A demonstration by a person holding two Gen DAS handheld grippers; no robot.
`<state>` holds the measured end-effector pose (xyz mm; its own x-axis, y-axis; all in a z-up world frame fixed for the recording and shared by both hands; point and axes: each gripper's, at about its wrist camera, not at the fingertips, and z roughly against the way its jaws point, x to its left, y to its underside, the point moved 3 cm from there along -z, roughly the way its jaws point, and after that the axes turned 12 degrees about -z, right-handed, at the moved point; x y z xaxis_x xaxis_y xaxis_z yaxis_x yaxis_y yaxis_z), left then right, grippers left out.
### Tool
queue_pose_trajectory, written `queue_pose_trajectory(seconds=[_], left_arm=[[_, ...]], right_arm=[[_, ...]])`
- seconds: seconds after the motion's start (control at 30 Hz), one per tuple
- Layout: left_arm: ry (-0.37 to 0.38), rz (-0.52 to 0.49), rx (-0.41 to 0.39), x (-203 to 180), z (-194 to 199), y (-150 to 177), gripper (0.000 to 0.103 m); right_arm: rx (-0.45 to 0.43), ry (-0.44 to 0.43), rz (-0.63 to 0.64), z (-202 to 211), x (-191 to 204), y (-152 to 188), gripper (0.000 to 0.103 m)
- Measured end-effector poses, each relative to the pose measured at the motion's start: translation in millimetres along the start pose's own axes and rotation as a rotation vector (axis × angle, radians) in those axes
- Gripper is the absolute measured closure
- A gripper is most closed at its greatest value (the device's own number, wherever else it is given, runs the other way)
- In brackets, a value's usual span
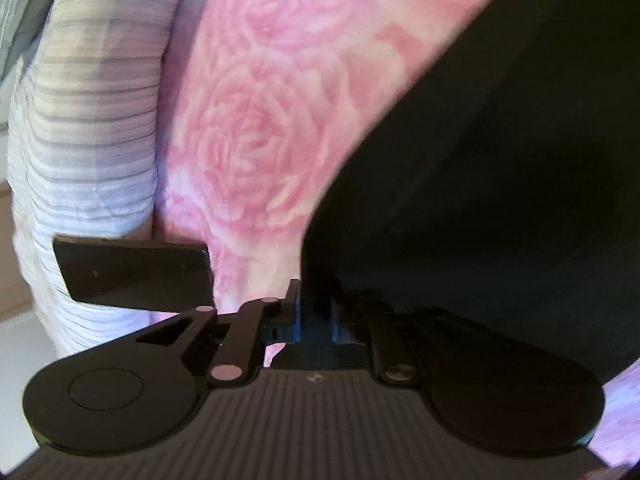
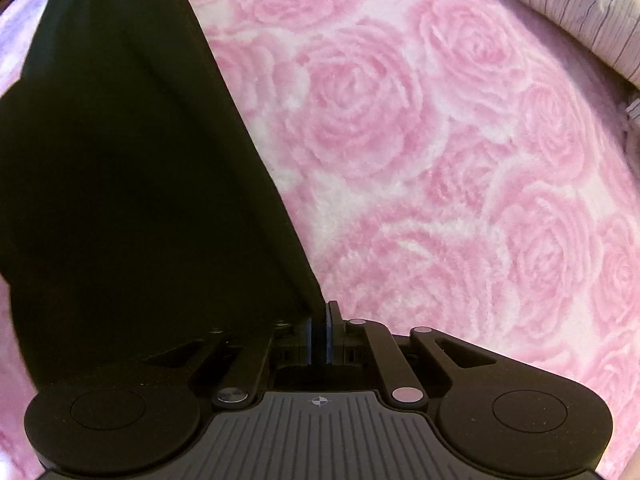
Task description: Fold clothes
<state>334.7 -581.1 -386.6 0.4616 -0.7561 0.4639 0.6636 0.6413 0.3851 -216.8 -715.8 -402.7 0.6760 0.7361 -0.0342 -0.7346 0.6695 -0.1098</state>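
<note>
A black garment (image 1: 500,168) fills the right half of the left wrist view and hangs taut from my left gripper (image 1: 310,300), whose jaws are shut on its edge. In the right wrist view the same black garment (image 2: 120,180) covers the left half, and my right gripper (image 2: 324,316) is shut on its corner, the blue pads pressed together. Both grippers hold the cloth above a pink rose-patterned blanket (image 2: 420,160), which also shows in the left wrist view (image 1: 256,128).
A white pillow with thin grey stripes (image 1: 88,128) lies left of the blanket in the left wrist view. It also lies at the top right in the right wrist view (image 2: 580,12). A flat black tab (image 1: 132,276) juts out in front of it.
</note>
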Motion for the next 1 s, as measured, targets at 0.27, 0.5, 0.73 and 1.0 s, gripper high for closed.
queue_pose_trajectory(seconds=[0.27, 0.5, 0.73, 1.0], left_arm=[[-0.062, 0.132, -0.01, -5, 39, 19, 0.069], [-0.059, 0.204, -0.279, -49, 151, -32, 0.069], [0.032, 0.193, -0.548, -130, 285, -146, 0.053], [0.196, 0.254, -0.71, -223, 405, -302, 0.041]], right_arm=[[-0.082, 0.22, -0.254, 51, -12, 55, 0.036], [-0.176, 0.098, -0.882, 108, -5, 170, 0.036], [-0.343, -0.081, -1.212, 94, -38, 235, 0.035], [-0.461, -0.314, -1.194, 26, -80, 238, 0.017]])
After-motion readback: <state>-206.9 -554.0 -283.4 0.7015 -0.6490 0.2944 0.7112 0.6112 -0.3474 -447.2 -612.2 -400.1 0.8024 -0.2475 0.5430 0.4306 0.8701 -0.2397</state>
